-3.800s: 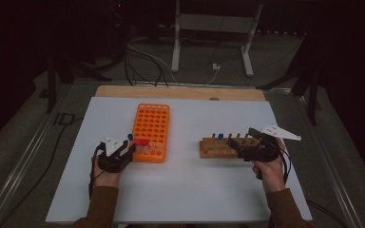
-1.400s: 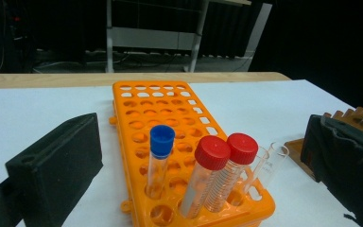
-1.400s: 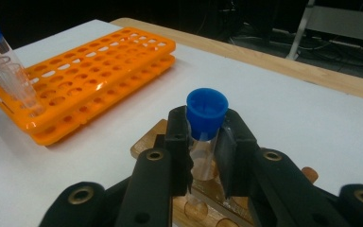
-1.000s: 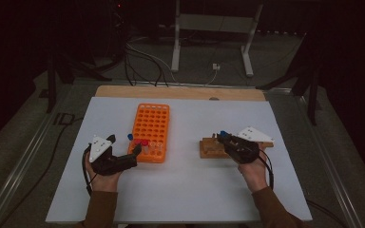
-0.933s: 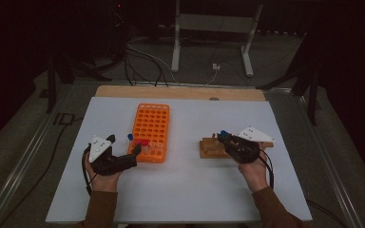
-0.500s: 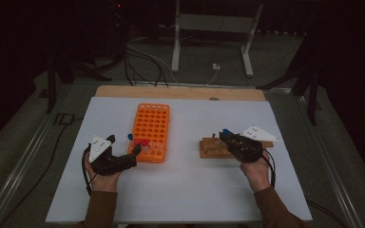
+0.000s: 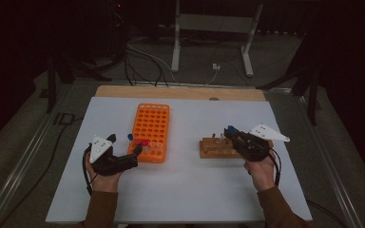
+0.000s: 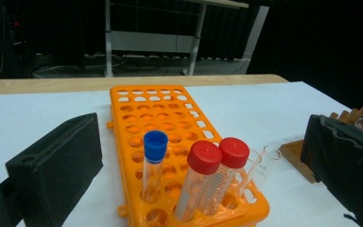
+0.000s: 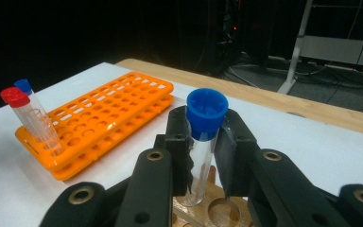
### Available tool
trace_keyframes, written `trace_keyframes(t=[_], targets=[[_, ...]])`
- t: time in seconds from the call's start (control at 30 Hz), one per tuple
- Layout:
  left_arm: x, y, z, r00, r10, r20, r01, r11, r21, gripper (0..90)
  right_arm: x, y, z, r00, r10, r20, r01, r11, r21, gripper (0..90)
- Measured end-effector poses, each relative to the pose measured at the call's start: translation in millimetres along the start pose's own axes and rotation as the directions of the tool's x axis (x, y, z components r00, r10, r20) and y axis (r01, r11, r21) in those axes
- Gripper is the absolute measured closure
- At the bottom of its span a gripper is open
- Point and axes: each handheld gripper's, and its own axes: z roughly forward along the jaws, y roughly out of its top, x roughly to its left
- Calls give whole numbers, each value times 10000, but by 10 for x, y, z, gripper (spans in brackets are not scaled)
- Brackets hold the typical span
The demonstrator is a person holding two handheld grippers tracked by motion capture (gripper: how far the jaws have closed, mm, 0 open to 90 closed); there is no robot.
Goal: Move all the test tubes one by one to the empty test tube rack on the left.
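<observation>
My right gripper (image 9: 203, 163) is clamped on a blue-capped tube (image 9: 202, 142), its black jaws pressing the clear glass just under the cap, at the centre of the right gripper view. I grip it high so that the lower end stays free; that end sits at the wooden rack (image 9: 208, 205) along the bottom edge, beside an empty hole, though I cannot tell whether it is in a hole or just above one. In the high view this gripper (image 7: 233, 135) is right of centre, over the wooden rack (image 7: 214, 148). My left gripper (image 8: 198, 156) stands released, jaws wide at the left and right edges of its own view, framing the near end of the orange rack (image 8: 170, 123) without touching it, which I judge a waiting pose. The tube is a slim, transparent cylinder with a ridged, bright blue screw cap, apparently empty. In the orange rack stand another blue-capped tube (image 8: 154, 163), two red-capped tubes (image 8: 217, 175) and an uncapped one (image 8: 260, 165).
</observation>
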Motion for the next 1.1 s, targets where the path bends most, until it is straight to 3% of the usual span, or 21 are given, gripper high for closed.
trace_keyframes(t=[0.23,0.43,0.63,0.77,0.97,1.1], targets=[[-126,74,-7,9980,630,65,-629,9980,-58,8,-8,44,-75,10000,4,-39,-5,9999,-146,766],[-342,147,68,9911,1111,736,-1114,9938,5,9,25,67,-95,9994,28,-332,-27,10000,38,765],[-578,207,209,9785,1480,1434,-1507,9885,83,9,101,78,-84,9975,-198,-672,215,9995,244,765],[-736,214,322,9651,1704,1987,-1780,9838,212,16,155,76,-74,9958,-273,-872,305,9989,360,764],[-921,210,478,9428,1412,3021,-1629,9855,478,64,241,64,-58,9916,-312,-1254,387,9976,580,764],[-1064,179,580,9251,1571,3458,-1939,9782,745,115,304,58,-37,9883,-328,-1489,434,9967,686,763]])
